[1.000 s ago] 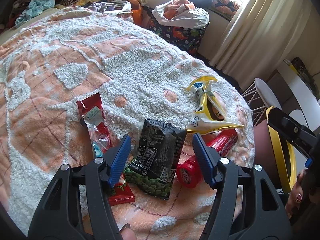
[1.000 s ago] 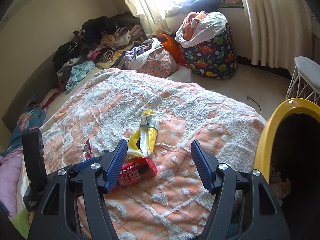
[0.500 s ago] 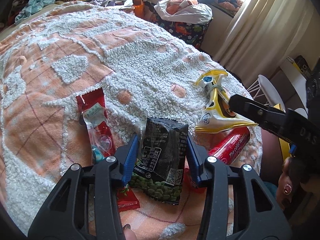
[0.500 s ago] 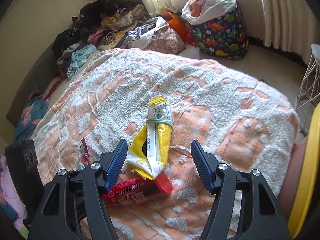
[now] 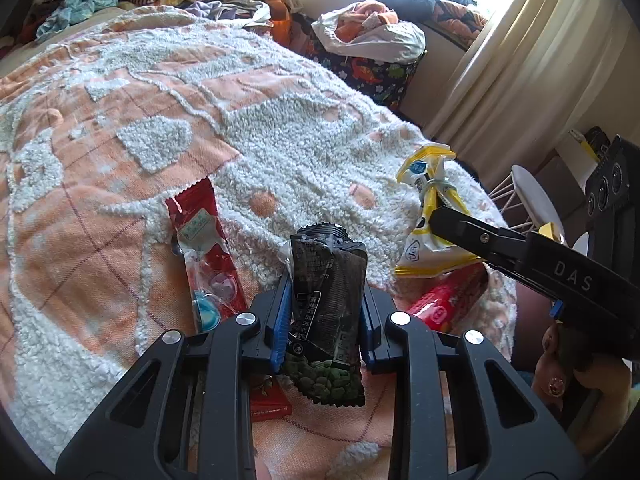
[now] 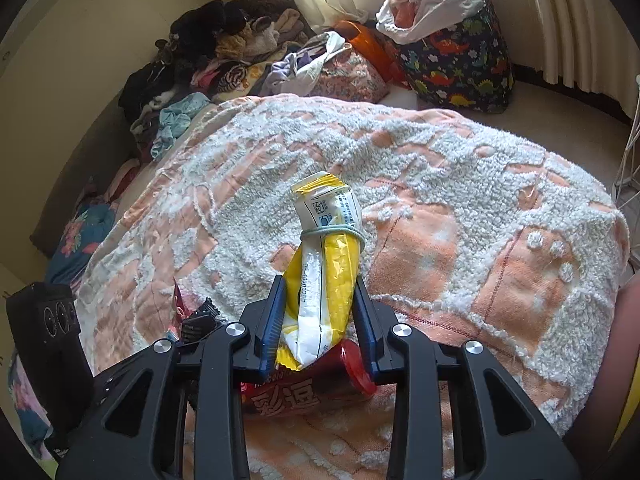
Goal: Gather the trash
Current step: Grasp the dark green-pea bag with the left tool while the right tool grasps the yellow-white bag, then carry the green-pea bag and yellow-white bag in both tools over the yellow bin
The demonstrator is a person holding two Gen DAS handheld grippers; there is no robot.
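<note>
Trash lies on the bed [image 5: 168,92]: the left gripper [image 5: 325,320] is closing on the black snack packet [image 5: 326,292] as the right gripper [image 6: 320,320] closes on the yellow wrapper [image 6: 324,272], likely so both lift together; a red tube [image 6: 296,394] remains

A: That bedspread [image 5: 280,128] looks like nubby, tufted cloth, rough and matt.
B: Yep, while the black snack bag [image 5: 326,304] and yellow packet [image 6: 324,272] are crinkly glossy film. Gripper arms seem matt black plastic, shiny metal screws.
</note>
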